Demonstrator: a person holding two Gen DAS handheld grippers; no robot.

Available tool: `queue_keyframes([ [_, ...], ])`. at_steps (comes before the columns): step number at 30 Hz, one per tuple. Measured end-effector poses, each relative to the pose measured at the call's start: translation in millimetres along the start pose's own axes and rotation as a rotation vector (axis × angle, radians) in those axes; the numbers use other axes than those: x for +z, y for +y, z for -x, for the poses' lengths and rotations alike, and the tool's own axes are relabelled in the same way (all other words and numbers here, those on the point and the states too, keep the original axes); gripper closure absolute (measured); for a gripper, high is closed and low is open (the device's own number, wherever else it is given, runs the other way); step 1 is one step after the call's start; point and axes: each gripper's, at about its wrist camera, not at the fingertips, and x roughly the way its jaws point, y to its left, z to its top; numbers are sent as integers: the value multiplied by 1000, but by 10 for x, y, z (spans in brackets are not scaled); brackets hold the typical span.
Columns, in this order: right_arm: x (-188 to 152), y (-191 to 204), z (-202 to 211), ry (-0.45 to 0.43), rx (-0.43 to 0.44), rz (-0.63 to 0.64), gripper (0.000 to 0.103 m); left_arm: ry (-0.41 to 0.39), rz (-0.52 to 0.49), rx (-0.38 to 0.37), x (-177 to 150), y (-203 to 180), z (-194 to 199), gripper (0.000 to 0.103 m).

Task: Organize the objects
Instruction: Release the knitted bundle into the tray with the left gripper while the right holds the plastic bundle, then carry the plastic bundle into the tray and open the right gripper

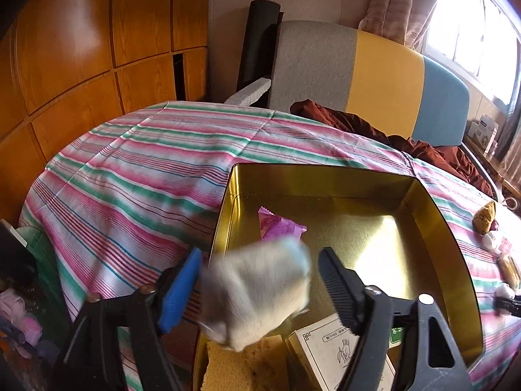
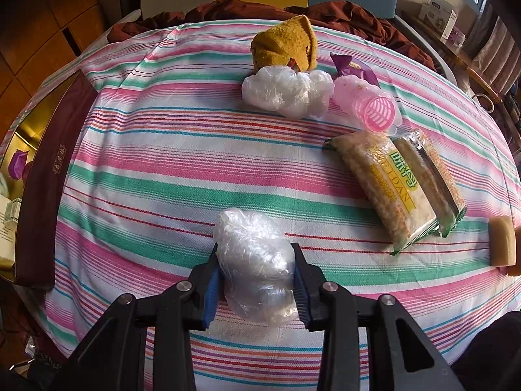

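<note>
The square gold metal tin gleams glossy inside; the striped woven cloth bedspread lies matt; the crumpled clear plastic bag shines; upper left, varnished orange wood panels gleam.

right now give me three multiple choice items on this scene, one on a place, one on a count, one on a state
1. Where does the pink foil sachet lie?
A. inside the gold metal tin
B. on the striped bedcover
C. between the left gripper's fingers

2. How many long wrapped snack bars lie side by side on the bedcover?
A. one
B. two
C. four

3. What is the state of the right gripper?
A. open and empty
B. shut on the crumpled clear plastic bag
C. shut on a sponge

Answers:
1. A, the sachet rests on the tin's gold floor.
2. B, two packets lie next to each other in the right wrist view.
3. B, both fingers press the bag's sides. The left gripper, by contrast, stands open around a blurred white knitted bundle.
</note>
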Motion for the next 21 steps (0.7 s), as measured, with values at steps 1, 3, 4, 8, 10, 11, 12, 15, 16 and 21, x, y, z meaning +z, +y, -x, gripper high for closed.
queue_keyframes([
  [1, 4, -2, -1, 0, -1, 1, 65, -8, 2, 2, 2, 4, 32, 21],
  [3, 12, 1, 4, -3, -7, 2, 65, -19, 8, -4, 13, 19, 101, 21],
  [4, 25, 4, 9, -4, -7, 2, 66, -27, 13, -5, 20, 28, 149, 21],
  [8, 112, 133, 122, -38, 34, 3, 66, -66, 30, -21, 15, 71, 357, 21],
  [10, 185, 314, 241, -77, 57, 35, 66, -84, 46, -25, -7, 107, 452, 17],
  [11, 231, 418, 295, -92, 72, 56, 66, -90, 52, -26, -20, 124, 488, 16],
  [12, 248, 553, 350, -107, 83, 78, 66, -93, 58, -26, -35, 143, 521, 16],
  [15, 356, 887, 428, -137, 116, 137, 66, -90, 68, -29, -82, 185, 576, 16],
  [16, 377, 994, 445, -146, 128, 147, 66, -90, 73, -29, -101, 207, 595, 16],
  [21, 487, 1606, 610, -215, 229, 218, 66, -85, 108, -22, -206, 336, 681, 16],
])
